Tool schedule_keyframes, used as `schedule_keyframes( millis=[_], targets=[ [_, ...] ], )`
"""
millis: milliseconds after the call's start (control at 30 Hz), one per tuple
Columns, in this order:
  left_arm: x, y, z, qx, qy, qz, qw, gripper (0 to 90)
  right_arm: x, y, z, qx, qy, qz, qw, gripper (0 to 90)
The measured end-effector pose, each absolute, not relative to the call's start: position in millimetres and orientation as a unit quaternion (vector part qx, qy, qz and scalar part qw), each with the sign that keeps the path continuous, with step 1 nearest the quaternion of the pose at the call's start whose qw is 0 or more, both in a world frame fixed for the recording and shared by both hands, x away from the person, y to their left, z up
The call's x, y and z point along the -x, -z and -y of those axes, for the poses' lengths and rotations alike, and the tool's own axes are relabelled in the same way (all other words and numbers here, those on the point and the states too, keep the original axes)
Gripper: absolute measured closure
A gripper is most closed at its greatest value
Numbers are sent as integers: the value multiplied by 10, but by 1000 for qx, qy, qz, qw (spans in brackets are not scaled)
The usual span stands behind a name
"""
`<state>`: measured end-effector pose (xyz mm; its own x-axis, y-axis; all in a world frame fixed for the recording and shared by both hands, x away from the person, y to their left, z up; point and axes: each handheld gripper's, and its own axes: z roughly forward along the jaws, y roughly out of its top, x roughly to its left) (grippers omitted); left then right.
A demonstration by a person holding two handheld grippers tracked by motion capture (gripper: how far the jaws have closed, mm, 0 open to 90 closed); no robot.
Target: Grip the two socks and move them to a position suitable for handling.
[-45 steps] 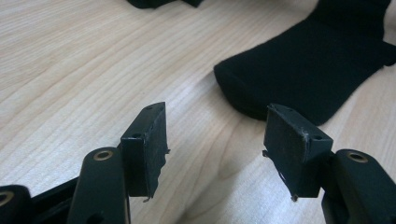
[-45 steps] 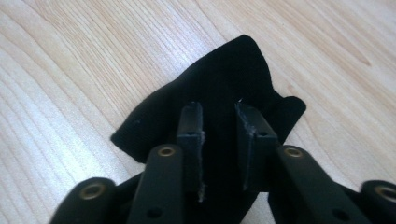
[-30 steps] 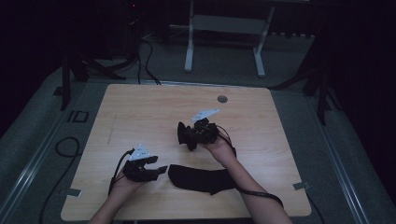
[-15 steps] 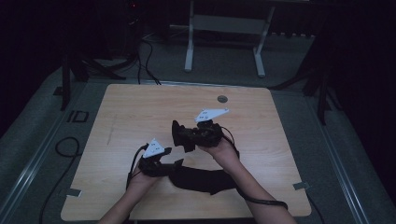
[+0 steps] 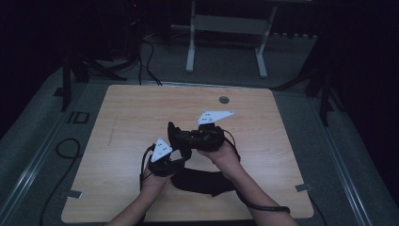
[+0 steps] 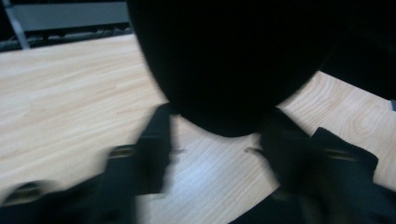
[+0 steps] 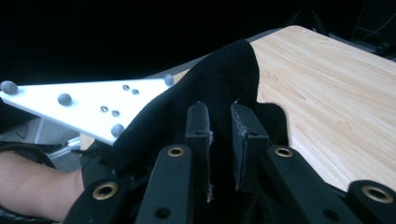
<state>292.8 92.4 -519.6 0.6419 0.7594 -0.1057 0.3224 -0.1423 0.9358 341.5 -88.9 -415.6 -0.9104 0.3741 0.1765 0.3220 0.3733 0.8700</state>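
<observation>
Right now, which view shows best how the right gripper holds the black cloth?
The right gripper view: the right gripper has its jaws nearly closed on the cloth. The high view shows the cloth small and dark. The left gripper view shows it as a blurred black mass.

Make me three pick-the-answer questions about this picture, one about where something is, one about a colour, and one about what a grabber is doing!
1. Where does the cloth lie?
A. on the table's near part
B. on the floor
C. at the table's far edge

2. What colour is the cloth?
A. white
B. black
C. red

3. What is the right gripper doing?
A. hanging wide open
B. lying flat on the table
C. pinching cloth

Answers: 1 A, the high view shows it by the person's forearms. 2 B, it looks black in each view. 3 C, the right gripper view shows fabric between nearly closed jaws.
</observation>
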Motion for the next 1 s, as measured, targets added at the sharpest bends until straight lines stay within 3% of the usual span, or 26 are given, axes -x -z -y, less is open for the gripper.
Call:
schedule_keyframes(
  millis=[67,133,467,567,800,1000],
  targets=[
    [-2929,5193,-918,-741,-207,-361,527,783,-3429,4171,959,-218,-518,-826,26,784],
    [-2919,5193,-920,-749,-212,-356,517,861,-3448,4200,1016,-226,-515,-826,28,783],
    [-2900,5231,-964,-791,-243,-352,438,870,-3585,4641,1379,-286,-476,-831,30,770],
    [-2989,5317,-968,-805,-250,-357,404,869,-3654,4818,1469,-298,-460,-836,35,808],
    [-3251,5551,-911,-851,-191,-364,328,866,-3873,5275,1597,-351,-401,-845,31,872],
    [-3364,5607,-867,-857,-182,-366,315,859,-3964,5510,1617,-369,-366,-853,38,875]
  ],
)
